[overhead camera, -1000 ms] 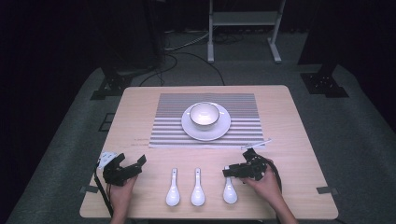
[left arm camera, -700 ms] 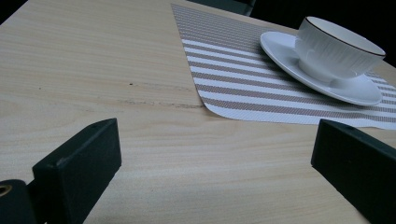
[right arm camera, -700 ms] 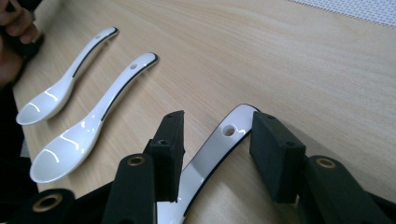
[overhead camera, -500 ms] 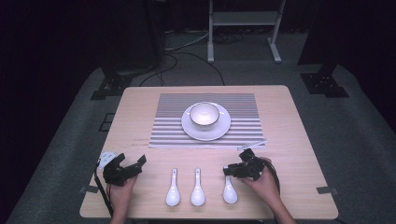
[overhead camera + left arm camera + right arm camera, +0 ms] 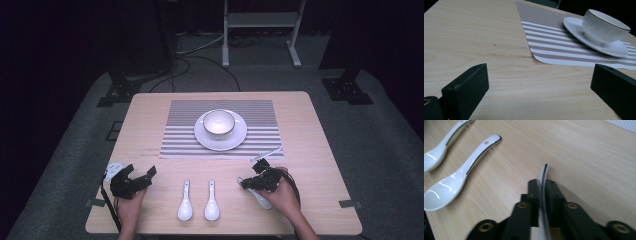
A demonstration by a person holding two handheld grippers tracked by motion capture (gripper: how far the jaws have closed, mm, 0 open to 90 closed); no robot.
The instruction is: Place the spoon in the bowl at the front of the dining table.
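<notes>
While the left gripper (image 5: 131, 181) sits idle at the lower left of the high view, its fingers spread with nothing between them, the right gripper (image 5: 256, 181) at the lower right has just been closing, and its fingers now pinch the handle of the rightmost spoon (image 5: 261, 197). A second ago those fingers stood apart over the same spoon; the hand itself has barely shifted. Two more spoons (image 5: 185, 202) (image 5: 211, 201) lie side by side at the lower middle of the frame, untouched. Higher up, a white bowl (image 5: 218, 123) rests on its saucer (image 5: 220, 140) upon the striped placemat (image 5: 260, 120).

From the left gripper view, both black fingers (image 5: 465, 91) stand wide at the bottom corners with bare tabletop (image 5: 474, 37) between them, and the bowl (image 5: 605, 26) is at the upper right.

From the right gripper view, the fingers (image 5: 534, 195) clamp the spoon handle (image 5: 544, 178) edge-on at the centre, while the two spare spoons (image 5: 456, 181) (image 5: 437, 150) lie at the upper left. With the grip made, I'd judge the spoon ready to be lifted, probably toward the bowl.
</notes>
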